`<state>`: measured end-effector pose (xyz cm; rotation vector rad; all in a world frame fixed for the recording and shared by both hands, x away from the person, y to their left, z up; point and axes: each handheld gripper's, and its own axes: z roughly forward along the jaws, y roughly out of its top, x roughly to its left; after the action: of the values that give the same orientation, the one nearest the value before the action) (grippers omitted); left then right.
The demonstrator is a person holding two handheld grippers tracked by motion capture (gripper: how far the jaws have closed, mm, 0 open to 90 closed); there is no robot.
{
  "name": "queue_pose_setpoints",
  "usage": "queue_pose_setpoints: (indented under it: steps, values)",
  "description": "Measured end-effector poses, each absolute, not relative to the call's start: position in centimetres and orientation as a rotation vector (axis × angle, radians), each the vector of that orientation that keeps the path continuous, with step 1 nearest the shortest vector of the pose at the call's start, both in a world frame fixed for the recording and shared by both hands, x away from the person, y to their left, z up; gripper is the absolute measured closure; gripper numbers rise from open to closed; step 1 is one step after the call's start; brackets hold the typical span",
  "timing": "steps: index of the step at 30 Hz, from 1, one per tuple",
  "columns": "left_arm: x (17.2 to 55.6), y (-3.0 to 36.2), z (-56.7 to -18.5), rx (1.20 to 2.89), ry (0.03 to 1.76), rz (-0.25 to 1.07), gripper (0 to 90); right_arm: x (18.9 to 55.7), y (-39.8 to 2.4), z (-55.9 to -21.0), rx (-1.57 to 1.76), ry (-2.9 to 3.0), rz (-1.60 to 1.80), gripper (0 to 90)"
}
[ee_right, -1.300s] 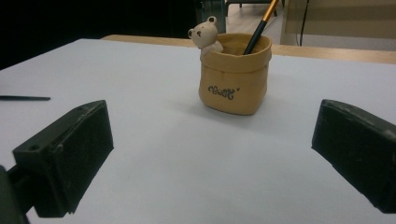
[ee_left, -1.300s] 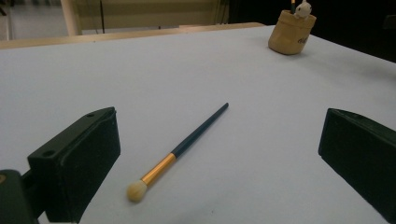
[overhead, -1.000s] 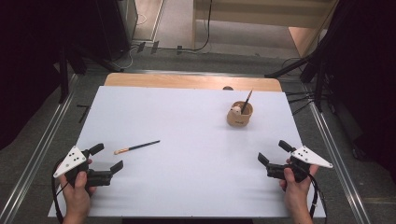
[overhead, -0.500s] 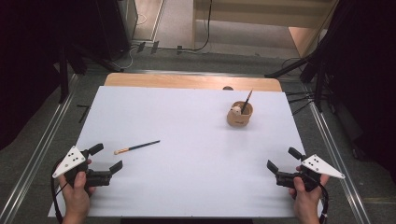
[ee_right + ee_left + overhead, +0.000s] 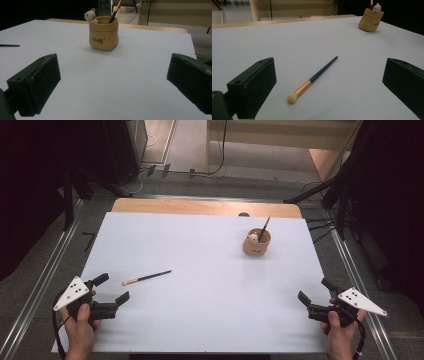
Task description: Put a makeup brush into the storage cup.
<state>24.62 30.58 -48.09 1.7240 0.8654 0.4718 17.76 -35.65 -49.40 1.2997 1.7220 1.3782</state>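
- Brush (image 5: 313, 79) lies flat on the white surface (image 5: 200, 245), just ahead of the left gripper (image 5: 111, 295) and well apart from the tan pot (image 5: 256, 243) at the far right, which holds a second brush (image 5: 264, 228) and a small bear figure.
- Left gripper's jaws stand spread wide and empty, framing the brush in the left gripper view; the right gripper (image 5: 314, 297) also sits with jaws spread, holding nothing, near the right edge of the surface.
- The brush looks light, thin and stiff, likely to roll or skid when nudged; its soft pale tip should be spared.
- The best hold is probably across the gold ferrule or dark handle.
- Open room lies all around the brush, and the near edge is close behind both grippers.
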Motion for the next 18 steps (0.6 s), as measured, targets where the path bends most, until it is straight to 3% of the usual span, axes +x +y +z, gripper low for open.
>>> queue_pose_setpoints:
  steps: [18]
  values:
    - [25.1, 29.3, -47.7, 1.759, 0.848, 0.459, 0.0, 17.9, -35.5, -49.3, 1.305, 1.714, 1.383, 0.0]
